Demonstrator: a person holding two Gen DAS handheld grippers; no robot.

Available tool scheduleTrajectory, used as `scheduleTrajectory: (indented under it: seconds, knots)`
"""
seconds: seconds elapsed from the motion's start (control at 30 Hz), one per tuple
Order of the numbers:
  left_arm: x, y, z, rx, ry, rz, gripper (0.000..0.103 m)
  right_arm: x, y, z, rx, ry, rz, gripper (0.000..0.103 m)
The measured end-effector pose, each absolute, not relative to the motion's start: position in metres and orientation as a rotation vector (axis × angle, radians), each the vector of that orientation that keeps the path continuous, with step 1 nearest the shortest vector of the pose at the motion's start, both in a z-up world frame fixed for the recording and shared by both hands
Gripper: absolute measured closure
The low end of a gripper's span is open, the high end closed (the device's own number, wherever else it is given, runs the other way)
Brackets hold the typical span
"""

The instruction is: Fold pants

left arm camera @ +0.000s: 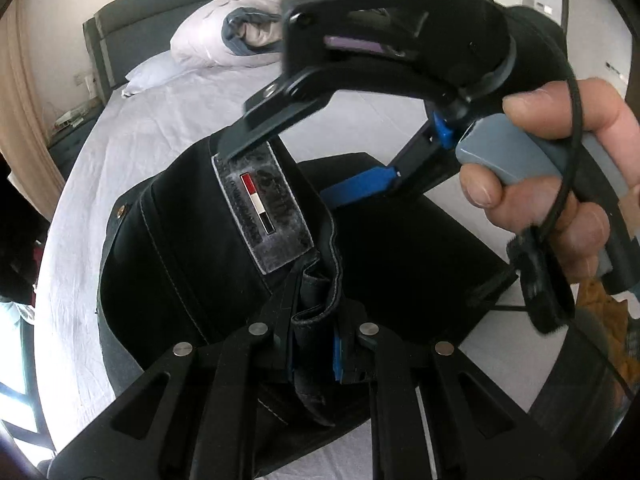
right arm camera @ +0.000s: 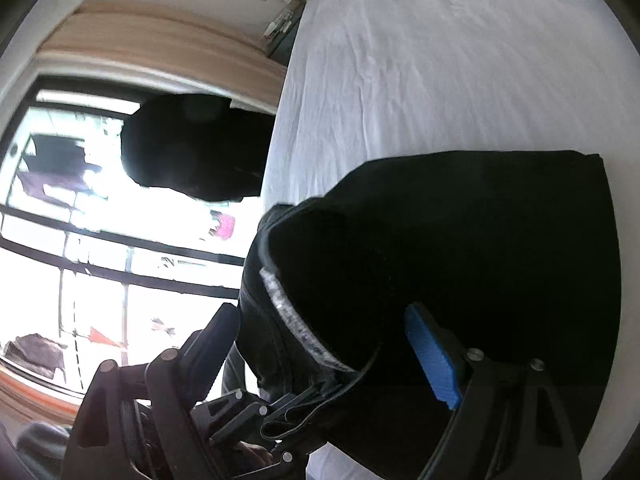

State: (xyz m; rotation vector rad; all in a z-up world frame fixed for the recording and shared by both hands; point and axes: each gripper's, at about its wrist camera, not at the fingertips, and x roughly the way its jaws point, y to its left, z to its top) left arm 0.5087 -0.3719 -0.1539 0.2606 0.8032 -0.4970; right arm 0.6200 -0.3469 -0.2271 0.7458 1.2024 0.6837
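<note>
Black pants (left arm camera: 400,248) lie partly folded on the white bed sheet (left arm camera: 160,128), with the waistband lifted. My left gripper (left arm camera: 314,340) is shut on a bunched piece of the waistband near a belt loop. A grey label patch (left arm camera: 264,208) with a red, white and black stripe faces up just beyond it. A hand (left arm camera: 560,184) holds my right gripper (left arm camera: 280,178), which is open, one finger tip at the label's top edge and the blue pad (left arm camera: 360,188) apart from the cloth. In the right wrist view the right gripper (right arm camera: 320,320) straddles the waistband (right arm camera: 288,320), and the left gripper (right arm camera: 276,412) shows below.
Pillows (left arm camera: 224,36) and a grey headboard (left arm camera: 168,4) are at the bed's far end. A bedside stand (right arm camera: 284,20) sits beside the bed. A dark bulky shape (right arm camera: 192,148) and a bright window (right arm camera: 100,240) are past the bed's left edge. Bare sheet (right arm camera: 440,72) stretches beyond the pants.
</note>
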Motion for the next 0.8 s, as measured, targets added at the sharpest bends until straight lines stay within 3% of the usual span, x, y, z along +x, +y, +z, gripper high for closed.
scheduleTrajectory:
  seconds: [0.07, 0.17, 0.23, 0.37, 0.43, 0.8]
  knots:
    - [0.508, -0.375, -0.154, 0.264, 0.802, -0.499, 0.092, 0.617, -0.34, -0.224, 0.665, 1.239, 0.675, 0.024]
    - [0.508, -0.379, -0.155, 0.276, 0.793, -0.5, 0.092, 0.611, -0.323, -0.218, 0.526, 1.269, 0.678, 0.043]
    - [0.496, -0.381, -0.156, 0.276, 0.791, -0.502, 0.092, 0.611, -0.324, -0.214, 0.474, 1.262, 0.655, 0.064]
    - [0.491, -0.382, -0.153, 0.27, 0.782, -0.52, 0.092, 0.603, -0.333, -0.206, 0.43, 1.232, 0.615, 0.072]
    - [0.488, -0.387, -0.15, 0.27, 0.773, -0.528, 0.092, 0.599, -0.338, -0.201, 0.414, 1.214, 0.597, 0.081]
    - [0.482, -0.461, -0.135, 0.27, 0.758, -0.624, 0.092, 0.589, -0.411, -0.197, 0.457, 1.167, 0.526, 0.086]
